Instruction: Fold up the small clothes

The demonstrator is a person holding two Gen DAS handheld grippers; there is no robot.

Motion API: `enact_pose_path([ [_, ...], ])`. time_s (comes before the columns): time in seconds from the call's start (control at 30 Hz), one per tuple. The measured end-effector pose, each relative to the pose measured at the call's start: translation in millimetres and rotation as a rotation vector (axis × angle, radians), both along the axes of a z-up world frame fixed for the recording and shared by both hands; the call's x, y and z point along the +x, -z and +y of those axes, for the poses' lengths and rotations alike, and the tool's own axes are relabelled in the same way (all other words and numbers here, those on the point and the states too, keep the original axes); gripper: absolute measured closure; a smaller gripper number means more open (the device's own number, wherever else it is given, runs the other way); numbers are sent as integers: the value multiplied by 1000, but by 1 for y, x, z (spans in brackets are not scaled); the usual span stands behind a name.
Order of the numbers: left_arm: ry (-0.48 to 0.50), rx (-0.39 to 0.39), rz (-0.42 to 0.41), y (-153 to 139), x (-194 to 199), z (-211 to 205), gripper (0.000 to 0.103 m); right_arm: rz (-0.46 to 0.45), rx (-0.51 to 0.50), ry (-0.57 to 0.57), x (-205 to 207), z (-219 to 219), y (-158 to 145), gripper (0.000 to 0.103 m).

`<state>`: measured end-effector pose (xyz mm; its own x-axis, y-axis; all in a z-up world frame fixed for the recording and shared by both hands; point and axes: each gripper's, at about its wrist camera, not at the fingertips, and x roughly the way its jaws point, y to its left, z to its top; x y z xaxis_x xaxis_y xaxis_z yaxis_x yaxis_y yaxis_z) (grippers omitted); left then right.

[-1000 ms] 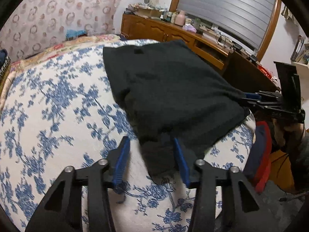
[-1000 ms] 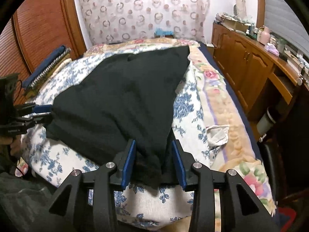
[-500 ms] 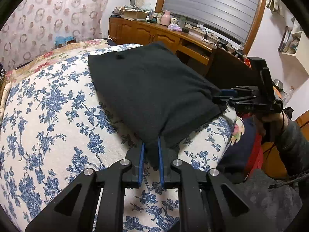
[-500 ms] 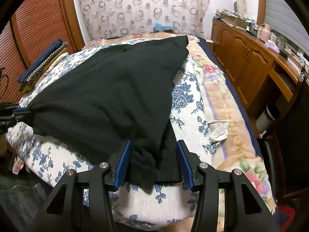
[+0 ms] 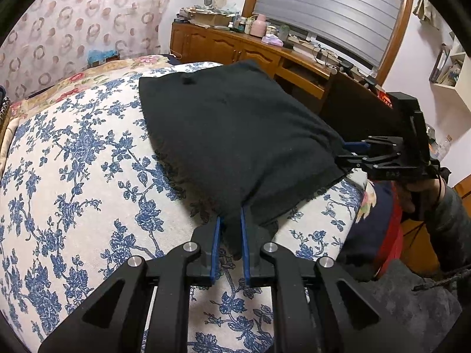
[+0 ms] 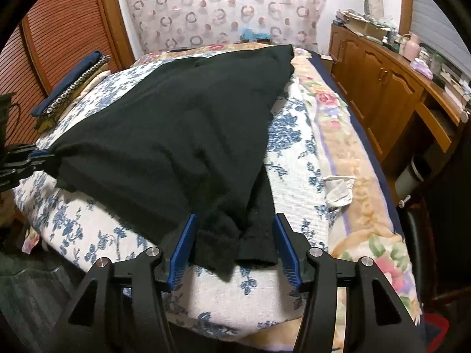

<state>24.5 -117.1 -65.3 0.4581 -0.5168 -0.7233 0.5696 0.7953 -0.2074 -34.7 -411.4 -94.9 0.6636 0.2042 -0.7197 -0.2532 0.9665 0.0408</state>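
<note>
Curtain (image 5: 73,29): ring-patterned, far left of the left wrist view, behind the bed.
Bed (image 5: 73,176): covered with a white spread printed in blue flowers; it fills the left and lower part of that view.
Garment (image 5: 235,135): dark, lying spread on the bed toward its right side, with its near corners drawn toward the foot edge.
Left gripper (image 5: 230,241): jaws closed down on the garment's near corner, the blue pads pinching a fold of the cloth.
Right gripper (image 5: 357,153): seen at the right of the left wrist view, at the garment's other near corner; from here the cloth reaches its tips.
Dresser (image 5: 265,56): wooden, along the wall beyond the bed, cluttered on top, under a shuttered window.
Right wrist view, left edge: the left gripper (image 6: 38,156) shows with the garment's (image 6: 182,123) corner bunched at its tips.
Right gripper (image 6: 234,244): jaws spread wide, a hanging end of the garment lying between the pads; neither pad presses the cloth.
White cloth (image 6: 338,189): small and crumpled, on the bed's floral border to the right of the garment, apart from it.
</note>
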Motion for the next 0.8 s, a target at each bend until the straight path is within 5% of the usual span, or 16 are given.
enact_pose_path([
  [0.1,-1,-1,0,1,0,0,90,4,14,-32,0,1,0,51],
  [0.2,3,-8,-4,0,0,0,90,6,31,-65,-2,3,1,77],
  [0.3,3,-31,-26,-6,0,1,90,1,55,-93,-4,3,0,90],
  [0.57,-28,-102,-115,-47,25,8,90,-143,183,-105,-12,-6,-35,92],
  [0.8,-78,-137,-143,-68,90,10,90,-264,272,-58,26,-21,-64,92],
])
